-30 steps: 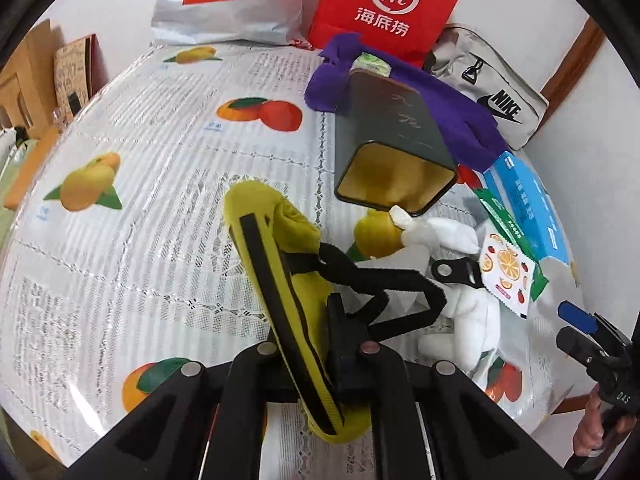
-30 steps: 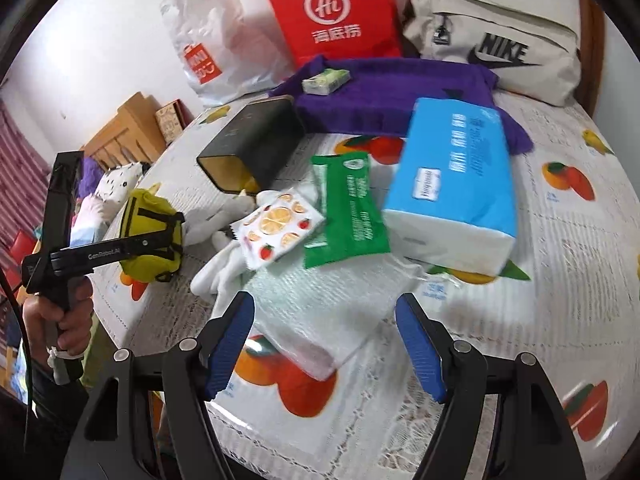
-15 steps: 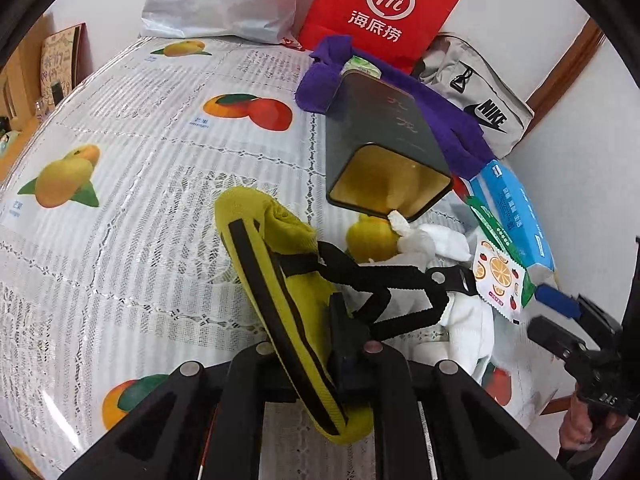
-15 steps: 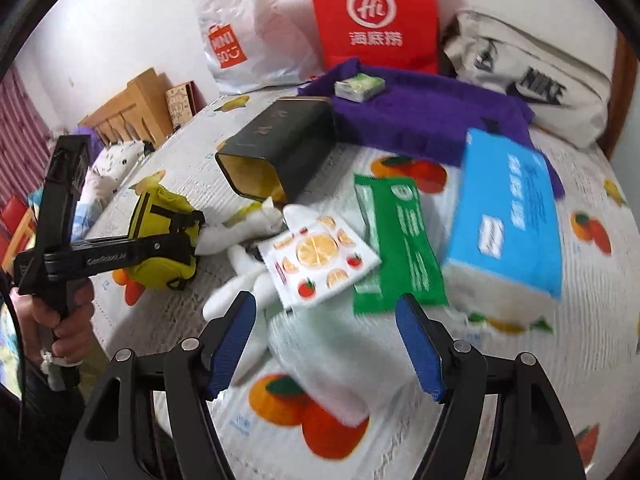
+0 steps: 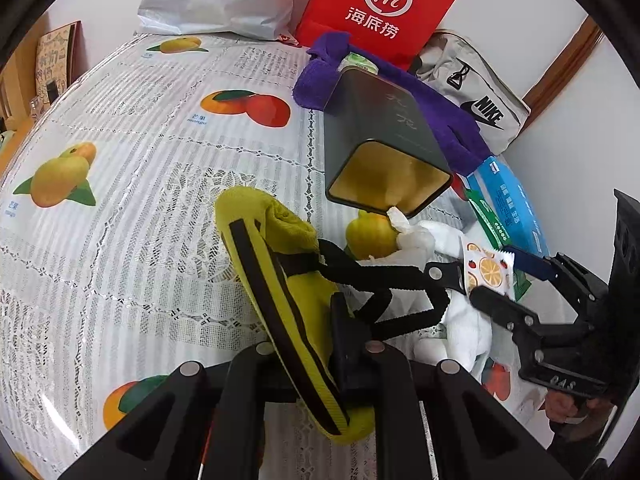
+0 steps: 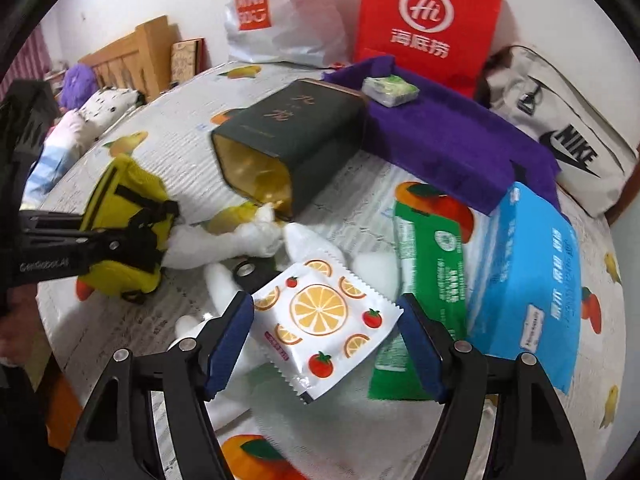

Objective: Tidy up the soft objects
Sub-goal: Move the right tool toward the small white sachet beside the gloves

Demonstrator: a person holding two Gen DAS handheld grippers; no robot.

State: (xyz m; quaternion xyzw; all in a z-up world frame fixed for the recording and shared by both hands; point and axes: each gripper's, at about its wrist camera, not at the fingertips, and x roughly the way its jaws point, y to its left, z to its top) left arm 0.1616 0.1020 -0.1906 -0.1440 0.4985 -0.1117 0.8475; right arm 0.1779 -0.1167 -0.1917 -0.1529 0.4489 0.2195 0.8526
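Observation:
My left gripper [image 5: 316, 344] is shut on a yellow pouch with black straps [image 5: 276, 264], held just above the tablecloth; it also shows in the right wrist view [image 6: 124, 220]. A white plush toy [image 6: 224, 240] lies beside it, below the open mouth of a dark green tin [image 6: 288, 140] lying on its side. My right gripper [image 6: 326, 352] is open, its blue pads either side of a white orange-print packet [image 6: 324, 320] that lies on the plush. In the left wrist view the right gripper [image 5: 508, 276] sits at the packet [image 5: 486, 268].
A green packet [image 6: 428, 260] and blue tissue pack [image 6: 532, 280] lie right of the packet. A purple towel [image 6: 448, 136] holding a small wrapped pack [image 6: 390, 90] lies behind. Red bag [image 6: 428, 20], Miniso bag [image 6: 276, 12] and Nike bag [image 6: 560, 132] line the wall.
My right gripper has moved forward and left, and its open pads now straddle the orange-print packet. The left gripper still holds the yellow pouch, shifted slightly.

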